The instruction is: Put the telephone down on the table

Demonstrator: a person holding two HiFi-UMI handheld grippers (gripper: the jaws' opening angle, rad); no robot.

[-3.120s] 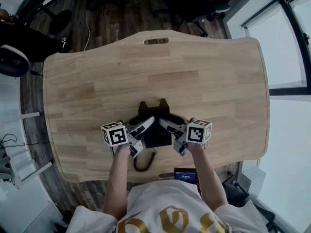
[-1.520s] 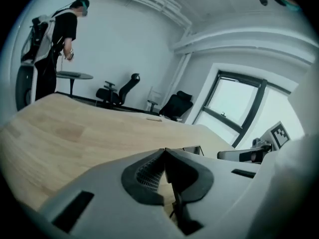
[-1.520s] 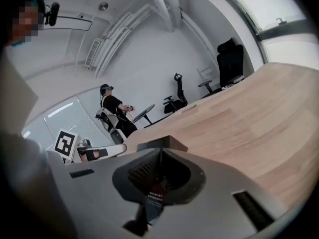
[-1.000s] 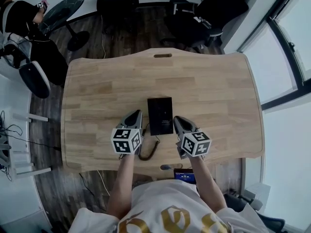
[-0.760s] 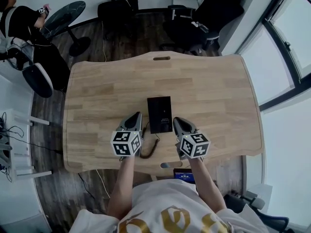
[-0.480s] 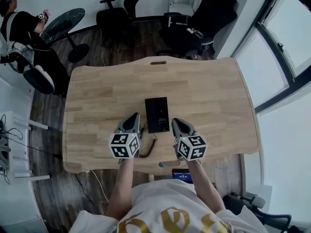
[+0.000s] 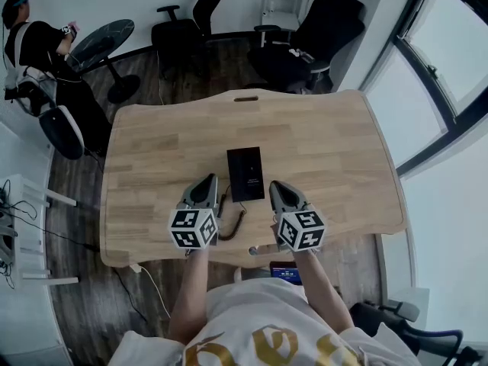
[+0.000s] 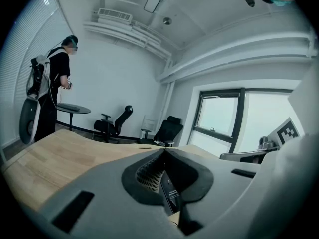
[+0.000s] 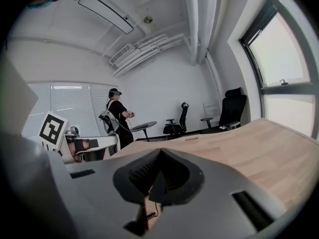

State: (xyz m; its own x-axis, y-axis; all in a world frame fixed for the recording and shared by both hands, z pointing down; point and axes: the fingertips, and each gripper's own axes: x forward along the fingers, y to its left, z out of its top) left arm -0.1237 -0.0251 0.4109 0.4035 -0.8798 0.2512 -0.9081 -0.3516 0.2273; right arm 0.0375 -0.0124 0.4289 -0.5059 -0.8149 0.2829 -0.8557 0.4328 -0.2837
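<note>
The black telephone (image 7: 245,174) lies flat on the wooden table (image 7: 328,151), its coiled cord (image 7: 233,231) trailing toward the near edge. My left gripper (image 7: 206,183) hangs above the table just left of the phone, jaws shut and empty. My right gripper (image 7: 276,186) hangs just right of the phone, also shut and empty. Neither touches the phone. In the left gripper view the closed jaws (image 8: 164,151) hide most of the telephone (image 8: 170,195). In the right gripper view the shut jaws (image 9: 160,151) show a bit of cord (image 9: 150,214) below them.
Black office chairs (image 7: 305,40) stand beyond the table's far edge. A person (image 7: 34,40) stands by a small round table (image 7: 103,40) at the far left. Windows (image 7: 450,59) line the right side. A small device (image 7: 284,271) sits below the table's near edge.
Both grippers have risen and drawn back toward me from the phone's sides. The phone, held between them three seconds ago, now lies on the table.
</note>
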